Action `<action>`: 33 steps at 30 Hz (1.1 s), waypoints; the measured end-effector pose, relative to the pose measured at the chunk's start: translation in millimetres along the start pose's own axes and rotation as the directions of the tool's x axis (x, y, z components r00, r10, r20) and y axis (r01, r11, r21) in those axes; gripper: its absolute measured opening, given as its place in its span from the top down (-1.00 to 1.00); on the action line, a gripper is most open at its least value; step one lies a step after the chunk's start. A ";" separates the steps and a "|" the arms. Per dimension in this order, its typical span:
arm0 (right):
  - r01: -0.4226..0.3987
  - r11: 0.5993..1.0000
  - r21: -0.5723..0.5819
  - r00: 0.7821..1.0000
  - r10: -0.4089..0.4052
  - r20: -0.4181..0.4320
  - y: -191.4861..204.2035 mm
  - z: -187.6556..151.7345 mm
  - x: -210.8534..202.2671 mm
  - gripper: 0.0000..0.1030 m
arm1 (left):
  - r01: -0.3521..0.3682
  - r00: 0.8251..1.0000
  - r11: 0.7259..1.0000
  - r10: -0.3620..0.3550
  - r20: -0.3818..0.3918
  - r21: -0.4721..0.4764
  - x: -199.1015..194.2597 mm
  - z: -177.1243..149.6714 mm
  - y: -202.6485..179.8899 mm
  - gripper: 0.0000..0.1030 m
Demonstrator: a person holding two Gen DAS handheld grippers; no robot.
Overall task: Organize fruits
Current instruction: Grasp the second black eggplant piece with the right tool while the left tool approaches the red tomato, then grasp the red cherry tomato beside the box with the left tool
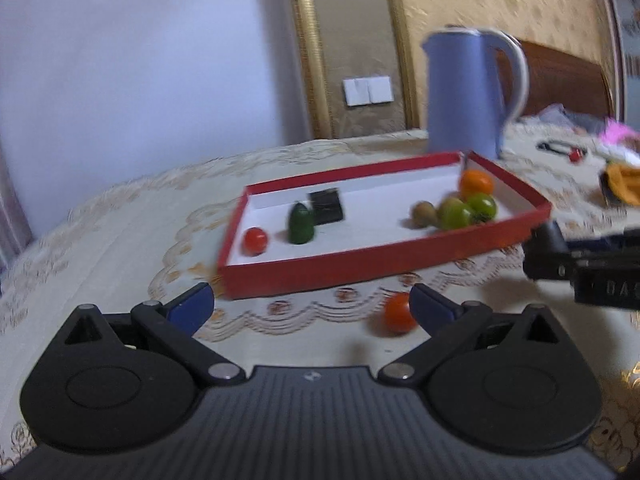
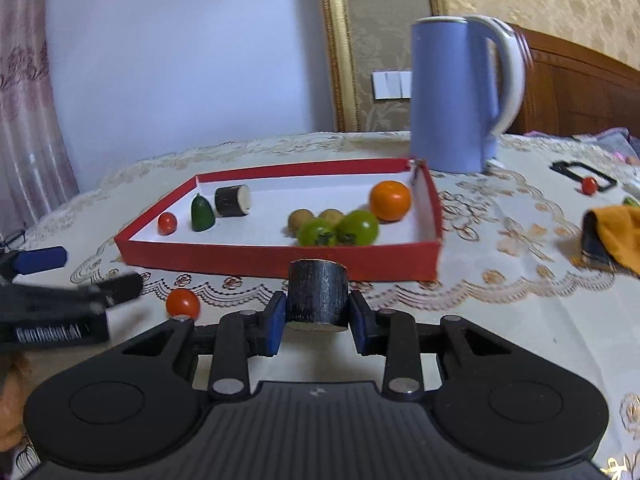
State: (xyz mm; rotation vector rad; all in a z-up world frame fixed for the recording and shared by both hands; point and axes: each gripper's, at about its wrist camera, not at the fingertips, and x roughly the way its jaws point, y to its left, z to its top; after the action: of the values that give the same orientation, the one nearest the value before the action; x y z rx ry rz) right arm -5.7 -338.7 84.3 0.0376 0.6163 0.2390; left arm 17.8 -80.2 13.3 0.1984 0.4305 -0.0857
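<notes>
A red tray (image 2: 280, 260) (image 1: 360, 268) lies on the lace tablecloth. At its left end are a small red tomato (image 2: 167, 223), a green cone (image 2: 202, 213) and a dark cylinder (image 2: 233, 200); at its right end an orange (image 2: 390, 201), two green tomatoes (image 2: 340, 230) and two brown fruits (image 2: 301, 219). My right gripper (image 2: 316, 316) is shut on a dark cylinder piece (image 2: 317, 298) just in front of the tray. My left gripper (image 1: 312, 304) stands open above the cloth, with a loose red tomato (image 1: 399, 313) (image 2: 183, 303) beside its right finger.
A blue kettle (image 2: 456, 96) (image 1: 466, 92) stands behind the tray's right end. At the far right lie another small red tomato (image 2: 589, 185), a black frame and an orange cloth (image 2: 616, 240). The right gripper's body (image 1: 588, 260) shows at the left wrist view's right edge.
</notes>
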 end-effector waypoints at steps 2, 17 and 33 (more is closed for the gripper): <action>0.006 1.000 0.005 1.000 -0.006 0.011 -4.1 -1.7 -4.5 0.37 | 0.003 1.000 1.000 -0.003 -0.016 0.022 4.9 0.8 -10.3 -0.93; -0.015 1.000 0.024 0.999 0.015 0.034 -16.0 -6.5 -12.3 0.37 | 0.066 0.987 0.998 -0.069 -0.145 -0.022 33.8 4.4 -25.9 -0.69; -0.007 1.000 0.021 1.000 0.007 0.030 -16.0 -6.1 -11.7 0.37 | 0.146 0.974 0.989 -0.149 -0.170 -0.032 33.3 8.2 -32.6 0.48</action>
State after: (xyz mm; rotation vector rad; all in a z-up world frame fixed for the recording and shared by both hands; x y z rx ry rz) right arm -15.1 -357.1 84.3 0.0635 0.5890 0.2382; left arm 47.2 -115.2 0.8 0.1547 0.6179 -0.2113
